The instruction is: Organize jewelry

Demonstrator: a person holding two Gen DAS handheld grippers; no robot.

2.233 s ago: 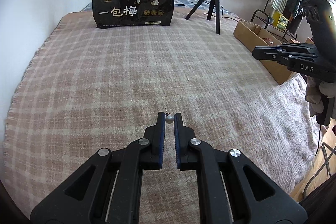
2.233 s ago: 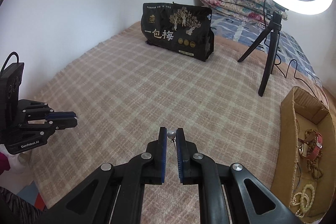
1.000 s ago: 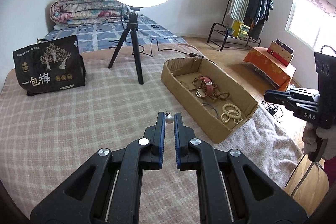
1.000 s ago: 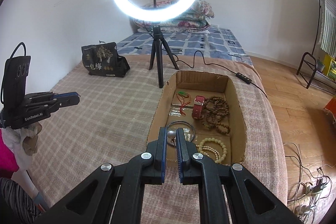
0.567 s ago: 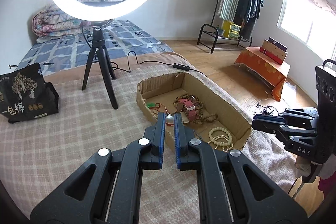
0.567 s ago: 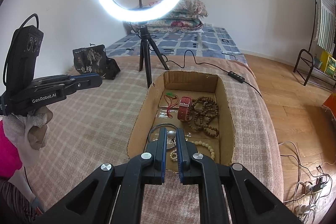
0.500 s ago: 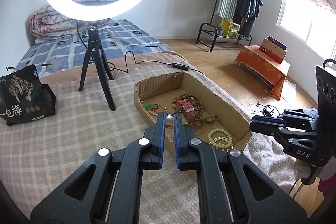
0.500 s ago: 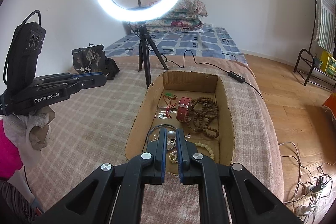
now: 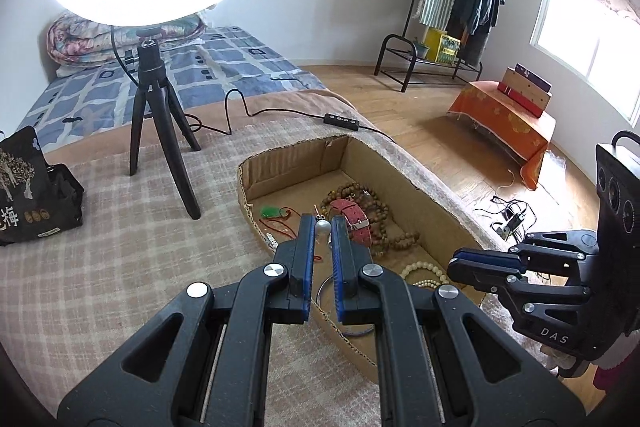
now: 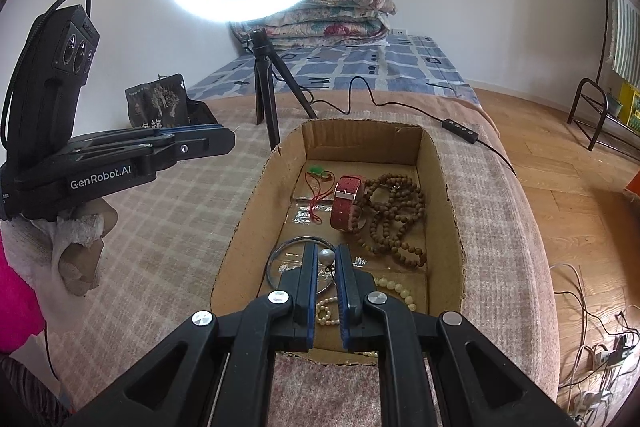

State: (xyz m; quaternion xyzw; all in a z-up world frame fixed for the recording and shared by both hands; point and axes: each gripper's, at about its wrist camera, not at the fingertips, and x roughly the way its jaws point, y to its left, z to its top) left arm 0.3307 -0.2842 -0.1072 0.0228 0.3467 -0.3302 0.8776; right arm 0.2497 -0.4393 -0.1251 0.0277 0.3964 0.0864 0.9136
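Observation:
Two pearl earrings are held, one in each gripper. My left gripper (image 9: pixel 323 222) is shut on a silver-grey pearl earring (image 9: pixel 323 227), just over the near left rim of the open cardboard box (image 9: pixel 280 163). My right gripper (image 10: pixel 326 250) is shut on a white pearl earring (image 10: pixel 328 257), hanging over the near end of the box (image 10: pixel 360 131). Inside lie a red watch strap (image 10: pixel 347 203), brown wooden beads (image 10: pixel 396 215), a green pendant on a red cord (image 10: pixel 318 171), a silver bangle (image 10: pixel 280 251) and cream bead bracelets (image 10: pixel 396 287).
The box rests on a plaid blanket (image 9: pixel 100 267) at the bed's right edge, with wooden floor (image 10: pixel 580 227) beyond. A ring light on a black tripod (image 9: pixel 160 115) stands left of the box, its cable (image 10: pixel 460 127) trailing behind. A black bag (image 9: pixel 28 195) stands farther left.
Both grippers have moved in over the box, each still shut on its pearl earring. The left one travelled farther; the box now fills more of both views.

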